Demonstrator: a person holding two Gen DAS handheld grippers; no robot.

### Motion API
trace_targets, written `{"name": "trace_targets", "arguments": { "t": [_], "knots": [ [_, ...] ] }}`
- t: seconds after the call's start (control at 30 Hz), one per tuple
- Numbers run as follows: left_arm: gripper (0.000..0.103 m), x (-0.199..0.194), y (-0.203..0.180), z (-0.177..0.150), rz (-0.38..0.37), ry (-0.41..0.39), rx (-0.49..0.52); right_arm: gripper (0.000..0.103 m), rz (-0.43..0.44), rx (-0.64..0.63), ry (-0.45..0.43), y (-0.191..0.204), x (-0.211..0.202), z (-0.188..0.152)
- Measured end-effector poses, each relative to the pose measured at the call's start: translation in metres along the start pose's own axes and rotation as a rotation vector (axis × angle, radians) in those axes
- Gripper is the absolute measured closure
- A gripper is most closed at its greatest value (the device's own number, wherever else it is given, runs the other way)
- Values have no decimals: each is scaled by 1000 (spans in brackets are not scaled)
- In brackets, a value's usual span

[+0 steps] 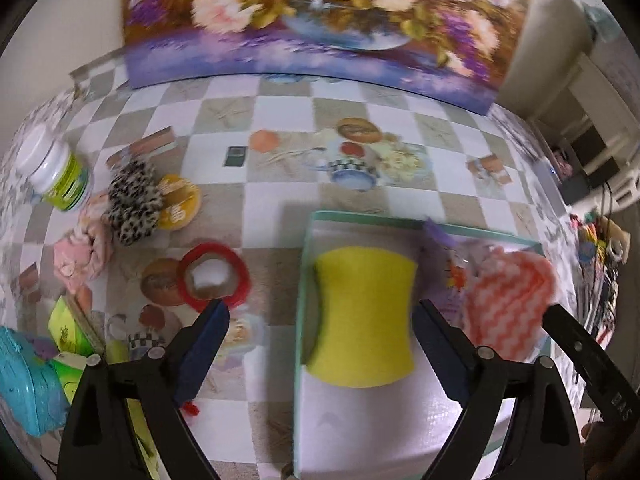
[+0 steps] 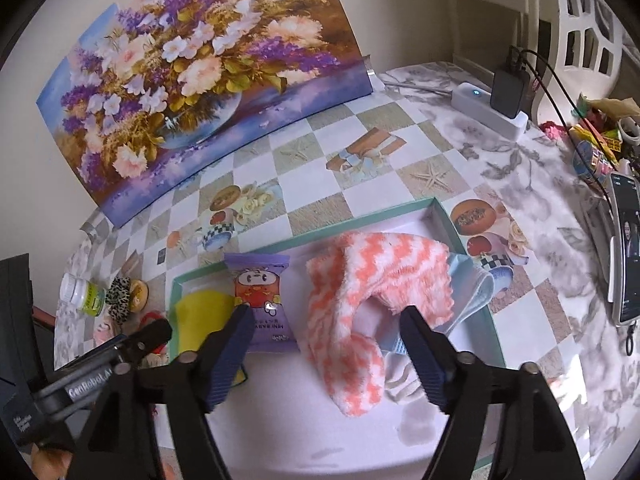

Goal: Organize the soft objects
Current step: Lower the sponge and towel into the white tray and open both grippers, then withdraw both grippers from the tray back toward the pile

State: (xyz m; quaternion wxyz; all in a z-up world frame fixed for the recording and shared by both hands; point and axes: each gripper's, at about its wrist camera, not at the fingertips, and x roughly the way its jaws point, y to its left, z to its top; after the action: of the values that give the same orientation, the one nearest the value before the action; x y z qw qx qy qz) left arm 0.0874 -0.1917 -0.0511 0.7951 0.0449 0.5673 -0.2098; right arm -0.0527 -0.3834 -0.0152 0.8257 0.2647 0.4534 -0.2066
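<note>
Both grippers, left [image 1: 320, 344] and right [image 2: 324, 340], gape empty over the tray [image 2: 464, 236]; the limp, fluffy sock [image 2: 360, 300] at twelve o'clock wants pinching mid-fold.

Sponge [image 1: 362, 320], packet [image 2: 262, 300], sock [image 2: 372, 300] in box [image 2: 304, 242]

"GenRobot.AI" can be read in white letters on the left gripper [image 2: 94, 382], seen in the right wrist view. The letters on the purple snack packet [image 2: 262, 300] are too small to be read.
</note>
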Motion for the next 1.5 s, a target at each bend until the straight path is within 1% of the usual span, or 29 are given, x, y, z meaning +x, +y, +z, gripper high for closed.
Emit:
{"name": "trace_targets", "arguments": {
  "t": [0.07, 0.1, 0.13, 0.17, 0.2, 0.4, 0.57, 0.67, 0.73, 0.8, 0.87, 0.93, 1.0, 1.07, 1.17, 1.27, 1.43, 1.5],
  "knots": [
    [10, -2, 5, 1, 15, -16, -14, 12, -12, 0, 2, 0, 0, -1],
    [8, -4, 8, 1, 21, -29, -19, 3, -14, -3, -1, 0, 0, -1],
    [7, -6, 10, 2, 26, -41, -23, 0, -19, -9, -11, 1, -1, -2],
    [2, -8, 12, 3, 33, -53, -26, 0, -24, -13, -15, 1, -1, -2],
    [0, -9, 13, 4, 41, -64, -27, 0, -36, -17, -15, 2, -1, -2],
    [0, -16, 22, 7, 74, -114, -25, 0, -50, -32, -22, 7, -2, -3],
    [0, -18, 27, 7, 62, -112, -24, 0, -42, -48, -53, 15, -9, -4],
    [0, -24, 25, 6, 58, -110, 3, 0, -30, -59, -77, 21, -13, -6],
    [0, -32, 23, 7, 73, -133, 24, 0, -37, -66, -83, 27, -14, -7],
    [0, -42, 22, 7, 101, -175, 47, 0, -47, -77, -79, 31, -15, -9],
    [0, -53, 22, 7, 143, -223, 59, 0, -51, -97, -79, 37, -15, -12],
    [0, -61, 22, 8, 176, -253, 70, 0, -45, -114, -82, 43, -16, -13],
    [0, -69, 24, 8, 177, -282, 79, 0, -28, -124, -86, 49, -17, -14],
    [0, -74, 28, 9, 174, -293, 63, 0, -16, -135, -86, 57, -20, -15],
    [0, -79, 37, 10, 174, -279, 17, 0, -8, -159, -90, 71, -23, -18],
    [0, -83, 48, 10, 173, -255, -11, 0, 13, -179, -69, 85, -23, -22],
    [0, -84, 77, 6, 214, -170, -61, 0, 56, -200, -50, 112, -20, -30],
    [0, -88, 96, 4, 209, -148, -101, 0, 76, -218, -44, 126, -20, -34]
  ]
}}
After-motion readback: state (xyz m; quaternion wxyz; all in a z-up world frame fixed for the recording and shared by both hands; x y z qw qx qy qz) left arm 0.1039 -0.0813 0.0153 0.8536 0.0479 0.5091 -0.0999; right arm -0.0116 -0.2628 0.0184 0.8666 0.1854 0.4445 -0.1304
